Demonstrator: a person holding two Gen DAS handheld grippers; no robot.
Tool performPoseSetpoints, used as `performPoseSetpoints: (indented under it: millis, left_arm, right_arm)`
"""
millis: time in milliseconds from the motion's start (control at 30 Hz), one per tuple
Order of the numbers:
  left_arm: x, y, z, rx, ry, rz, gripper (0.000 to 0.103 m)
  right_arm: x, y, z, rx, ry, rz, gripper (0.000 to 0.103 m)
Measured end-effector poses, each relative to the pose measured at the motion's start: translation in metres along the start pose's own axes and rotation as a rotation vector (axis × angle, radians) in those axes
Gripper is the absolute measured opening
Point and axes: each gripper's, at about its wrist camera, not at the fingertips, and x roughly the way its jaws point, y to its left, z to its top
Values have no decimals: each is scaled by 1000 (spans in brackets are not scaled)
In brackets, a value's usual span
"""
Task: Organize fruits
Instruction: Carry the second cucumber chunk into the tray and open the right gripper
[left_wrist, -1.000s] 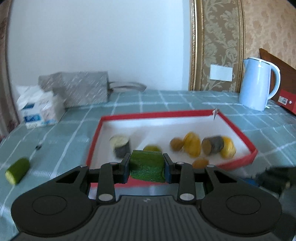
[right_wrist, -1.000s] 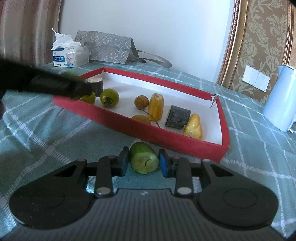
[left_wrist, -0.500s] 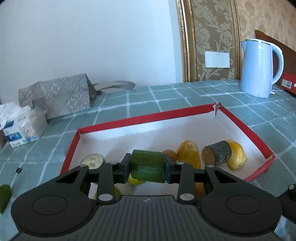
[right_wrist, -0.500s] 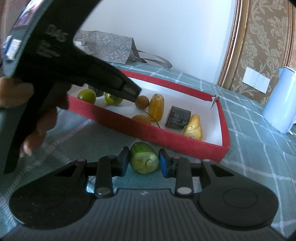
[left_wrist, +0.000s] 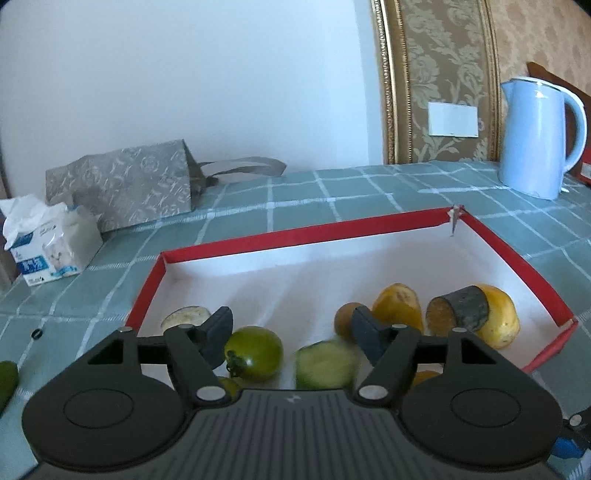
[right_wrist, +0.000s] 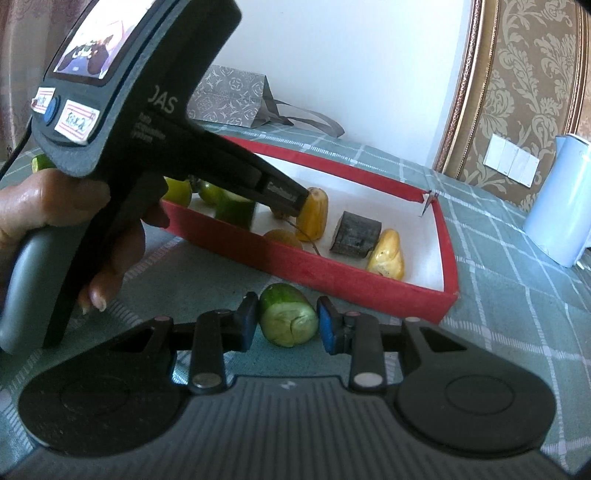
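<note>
Fruits in red tray (right_wrist: 354, 280), hand-held gripper (right_wrist: 284, 206) — "DAS" partly legible

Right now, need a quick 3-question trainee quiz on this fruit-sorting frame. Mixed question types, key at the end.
1. True or false: the left hand-held gripper is clamped on the cucumber piece in the red tray.
2. Multiple choice: the cucumber chunk between the fingers of the right hand-held gripper lies (A) inside the tray, (B) on the tablecloth outside the tray, (C) on the kettle.
3. Fill in: the round fruit beside the released cucumber piece is coloured ____.

Key: 1 false, its jaws have just been opening and the piece lies free; 2 B; 3 green.
</note>
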Motion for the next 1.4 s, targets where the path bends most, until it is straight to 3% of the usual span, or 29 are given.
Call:
performPoseSetpoints:
  millis: [200, 400, 533, 733, 1067, 1400]
  left_arm:
    - [-8, 5, -2, -13, -26, 15, 72]
    - [-41, 23, -9, -41, -128, 96, 74]
    - [-63, 44, -20, -100, -139, 125, 76]
    - [-76, 71, -37, -167, -101, 124, 79]
    - [-76, 71, -49, -140, -43, 95, 79]
    - [-73, 66, -50, -120, -17, 73, 82]
  right_arm:
    - [0, 0, 0, -1, 0, -1, 32]
    - [-1, -2, 0, 9, -1, 5, 32]
    - [-1, -4, 0, 27, -1, 11, 32]
    - [-2, -5, -1, 29, -6, 13, 32]
    - [-24, -11, 4, 50, -93, -31, 32]
    - [-10, -22, 53, 40, -120, -71, 32]
